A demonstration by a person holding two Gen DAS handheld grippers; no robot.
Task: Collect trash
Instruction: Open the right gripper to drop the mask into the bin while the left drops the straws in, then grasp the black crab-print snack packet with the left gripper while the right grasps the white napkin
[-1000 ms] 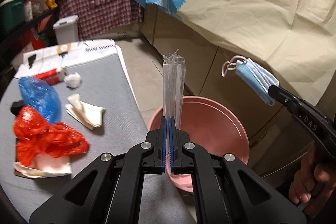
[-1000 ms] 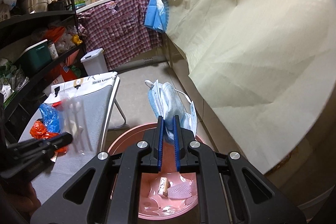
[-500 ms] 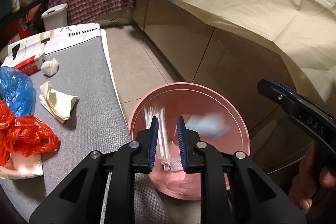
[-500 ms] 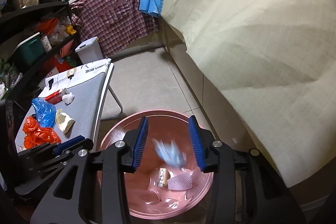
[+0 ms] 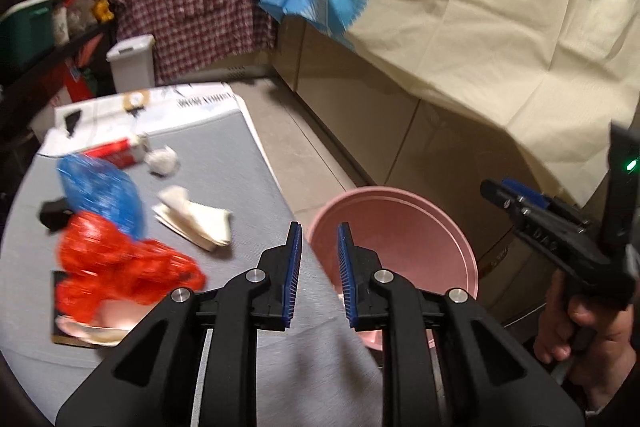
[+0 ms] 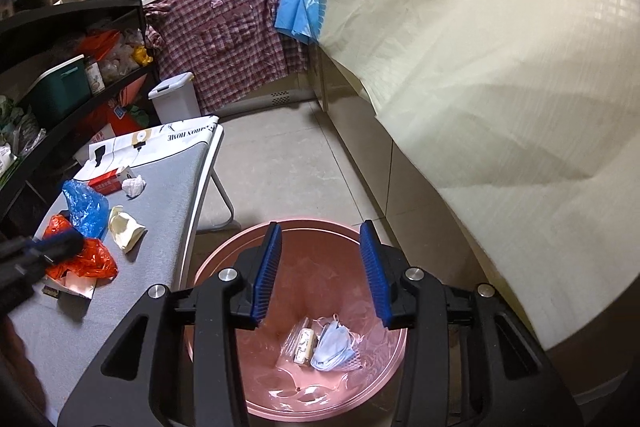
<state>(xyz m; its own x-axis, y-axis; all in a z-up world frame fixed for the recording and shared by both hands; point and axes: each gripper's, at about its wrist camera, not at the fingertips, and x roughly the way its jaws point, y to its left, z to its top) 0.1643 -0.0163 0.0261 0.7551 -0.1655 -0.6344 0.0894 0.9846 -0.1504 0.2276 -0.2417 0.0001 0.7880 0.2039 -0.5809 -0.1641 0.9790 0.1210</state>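
A crumpled light-blue face mask (image 6: pixel 334 345) is lying at the bottom of the round pink plastic basin (image 6: pixel 224 255), touching a clear plastic wrapper (image 6: pixel 298 341). Above the basin, the right gripper (image 6: pixel 320 271) is being held with its blue-padded jaws spread and nothing between them. The left gripper (image 5: pixel 318 277) is being held over the grey table (image 5: pixel 224 163) edge, jaws parted and empty. A red plastic bag (image 5: pixel 116 267), a blue plastic bag (image 5: pixel 100 195) and a folded cream napkin (image 5: pixel 196 219) are lying on the table.

Right gripper (image 6: pixel 320 271) fingers parted over pink bin (image 6: pixel 224 259) holding face mask (image 6: pixel 332 347).
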